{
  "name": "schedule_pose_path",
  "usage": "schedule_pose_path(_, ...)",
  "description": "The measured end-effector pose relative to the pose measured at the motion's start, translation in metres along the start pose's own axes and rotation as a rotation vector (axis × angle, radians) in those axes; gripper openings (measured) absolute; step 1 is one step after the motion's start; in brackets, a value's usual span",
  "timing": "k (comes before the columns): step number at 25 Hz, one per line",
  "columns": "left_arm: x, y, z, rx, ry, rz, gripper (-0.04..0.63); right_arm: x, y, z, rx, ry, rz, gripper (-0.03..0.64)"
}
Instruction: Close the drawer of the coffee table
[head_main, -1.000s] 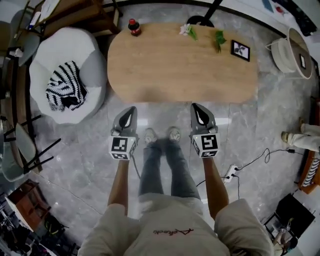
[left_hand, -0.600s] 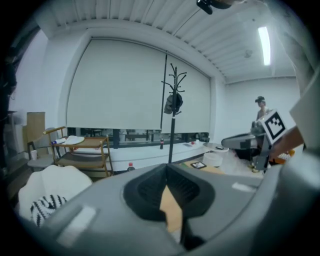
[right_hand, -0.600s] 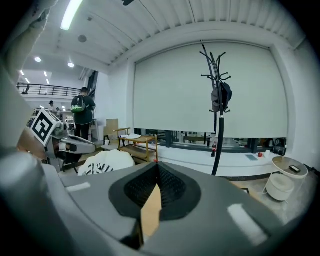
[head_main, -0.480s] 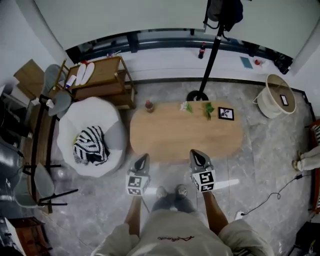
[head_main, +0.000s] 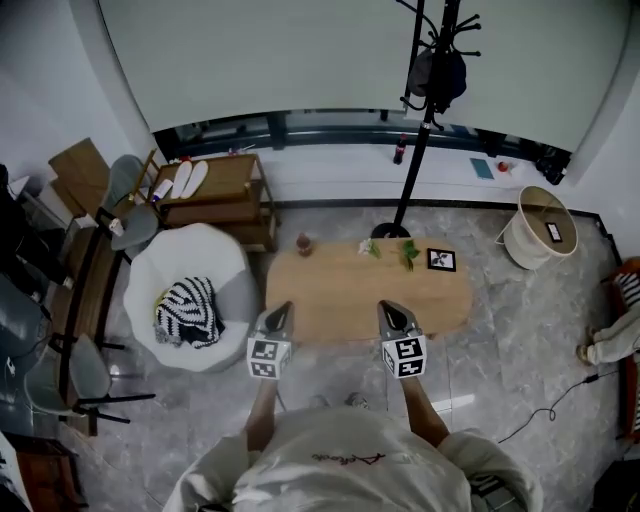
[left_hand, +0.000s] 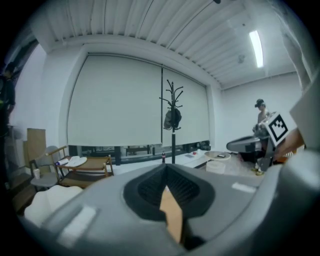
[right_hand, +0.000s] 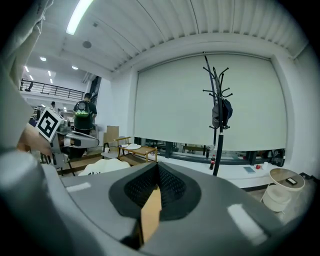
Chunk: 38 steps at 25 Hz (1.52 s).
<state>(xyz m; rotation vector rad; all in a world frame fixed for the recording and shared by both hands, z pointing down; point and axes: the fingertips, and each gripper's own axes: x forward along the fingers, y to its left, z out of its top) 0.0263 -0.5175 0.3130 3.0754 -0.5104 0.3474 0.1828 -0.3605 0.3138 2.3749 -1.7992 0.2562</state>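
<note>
The oval wooden coffee table (head_main: 365, 290) stands on the grey floor ahead of me; no drawer front shows from above. My left gripper (head_main: 283, 307) and right gripper (head_main: 385, 305) are held side by side at the table's near edge, high above it and pointing roughly level. Both are shut with nothing between the jaws. In the left gripper view the left gripper (left_hand: 165, 168) has its jaws pressed together, and the right gripper (left_hand: 247, 145) shows at the right. The right gripper view shows the right gripper (right_hand: 157, 165) shut too, with the left gripper (right_hand: 75, 140) at the left.
On the table are a dark bottle (head_main: 303, 243), two small plants (head_main: 390, 250) and a framed picture (head_main: 441, 260). A white beanbag (head_main: 215, 275) with a striped cloth (head_main: 187, 310) sits to its left. Behind are a coat stand (head_main: 415, 130), a wooden rack (head_main: 215, 195) and a round basket (head_main: 540, 225).
The head camera and both grippers have risen a lot; the table looks smaller and much more of the room shows. Both grippers stayed shut, side by side.
</note>
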Motion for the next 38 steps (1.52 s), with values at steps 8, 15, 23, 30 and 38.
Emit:
schedule_pose_path(8,0.002,0.009,0.024,0.004,-0.033,0.007,0.0,-0.001,-0.012,0.028,-0.014,-0.043,-0.027,0.005)
schedule_pose_path(15,-0.006,0.015,0.028,-0.014,-0.035,0.011,0.0,0.001,-0.003,0.033,-0.027,-0.045,-0.022,0.005)
schedule_pose_path(23,-0.002,0.013,0.035,0.008,-0.039,0.0,0.0,0.003,-0.003,0.038,-0.031,-0.047,-0.021,0.005)
schedule_pose_path(30,-0.003,0.007,0.034,0.016,-0.03,-0.018,0.0,0.003,0.0,0.038,-0.028,-0.049,-0.024,0.005)
schedule_pose_path(38,-0.001,0.002,0.035,0.018,-0.036,-0.024,0.0,0.003,0.002,0.036,-0.022,-0.051,-0.016,0.005)
